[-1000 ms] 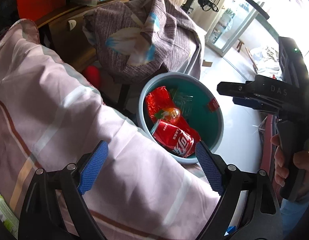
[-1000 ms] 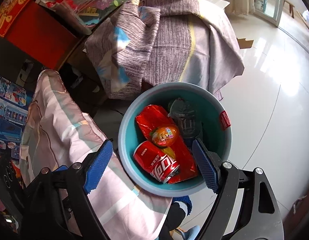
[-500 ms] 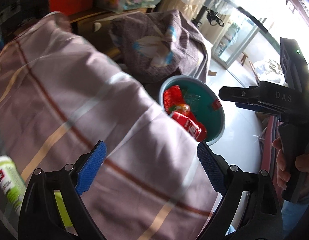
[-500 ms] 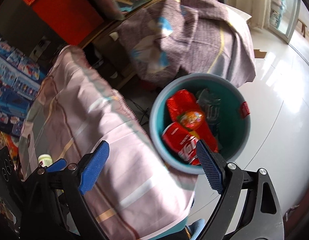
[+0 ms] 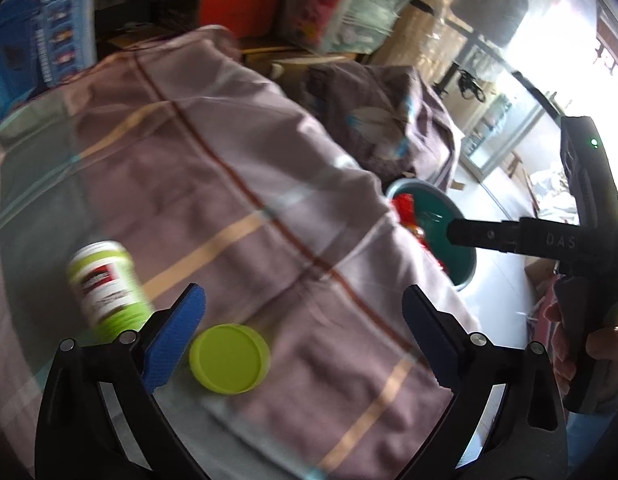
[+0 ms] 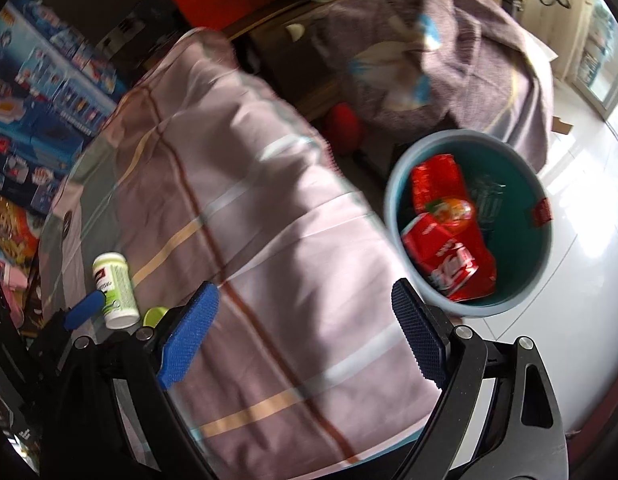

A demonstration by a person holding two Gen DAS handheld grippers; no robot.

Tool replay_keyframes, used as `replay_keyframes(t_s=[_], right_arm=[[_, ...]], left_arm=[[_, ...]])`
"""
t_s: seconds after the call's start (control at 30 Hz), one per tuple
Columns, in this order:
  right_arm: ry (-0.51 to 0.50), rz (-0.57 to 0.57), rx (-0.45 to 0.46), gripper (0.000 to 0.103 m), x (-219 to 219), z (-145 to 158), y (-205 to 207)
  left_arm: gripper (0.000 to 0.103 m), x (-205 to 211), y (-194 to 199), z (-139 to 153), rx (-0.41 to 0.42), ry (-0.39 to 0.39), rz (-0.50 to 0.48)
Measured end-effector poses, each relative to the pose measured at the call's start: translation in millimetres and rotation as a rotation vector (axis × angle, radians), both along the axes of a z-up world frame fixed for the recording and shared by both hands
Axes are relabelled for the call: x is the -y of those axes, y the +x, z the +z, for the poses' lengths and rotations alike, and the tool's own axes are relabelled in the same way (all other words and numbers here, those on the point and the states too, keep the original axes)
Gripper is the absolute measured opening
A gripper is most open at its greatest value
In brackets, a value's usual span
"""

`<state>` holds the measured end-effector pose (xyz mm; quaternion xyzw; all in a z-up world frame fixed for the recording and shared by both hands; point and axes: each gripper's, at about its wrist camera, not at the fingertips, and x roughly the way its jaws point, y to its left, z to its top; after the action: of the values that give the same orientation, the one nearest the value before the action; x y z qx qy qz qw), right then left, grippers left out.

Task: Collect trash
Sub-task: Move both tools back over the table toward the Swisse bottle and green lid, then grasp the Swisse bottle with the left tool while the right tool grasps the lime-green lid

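Note:
A green and white bottle (image 5: 107, 286) lies on the glass-topped table with a pink striped cloth (image 5: 237, 200); its lime green cap (image 5: 229, 353) lies beside it. My left gripper (image 5: 305, 332) is open and empty, just above the cap. The bottle also shows in the right wrist view (image 6: 115, 285). My right gripper (image 6: 305, 332) is open and empty over the table's edge. A teal bin (image 6: 525, 280) on the floor holds a red cola can (image 6: 441, 250), a red wrapper (image 6: 435, 178) and an orange egg-shaped item (image 6: 453, 210).
A grey-purple cloth-covered furniture piece (image 6: 469, 52) stands behind the bin. Colourful toy boxes (image 6: 33, 92) are stacked at the left. A red ball (image 6: 343, 122) lies under the furniture. White tiled floor (image 6: 581, 208) lies to the right.
Both grippers have swung left, away from the bin and over the table. The bottle and its cap have come into view near the left gripper.

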<state>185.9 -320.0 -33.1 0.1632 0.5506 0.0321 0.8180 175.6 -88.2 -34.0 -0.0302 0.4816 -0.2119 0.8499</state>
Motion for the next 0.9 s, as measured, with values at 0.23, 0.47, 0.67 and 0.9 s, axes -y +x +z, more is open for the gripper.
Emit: replay_keyframes(t_s=[0.23, 0.47, 0.67, 0.9], right_arm=[[-0.014, 0.132, -0.055, 0.084, -64, -21, -6], [-0.050, 0.294, -0.091, 0.084, -138, -44, -13], [-0.111, 0.396, -0.074, 0.084, -190, -54, -13], [-0.200, 0.452, -0.075, 0.066, -222, -70, -10]], left_arm=[[0.099, -68, -6, -13, -0.017, 0.022, 0.118], [0.099, -131, -14, -39, -0.073, 0.031, 0.231], [0.099, -163, -19, -49, -0.092, 0.007, 0.291], [0.099, -181, -18, -56, -0.111, -0.010, 0.320]])
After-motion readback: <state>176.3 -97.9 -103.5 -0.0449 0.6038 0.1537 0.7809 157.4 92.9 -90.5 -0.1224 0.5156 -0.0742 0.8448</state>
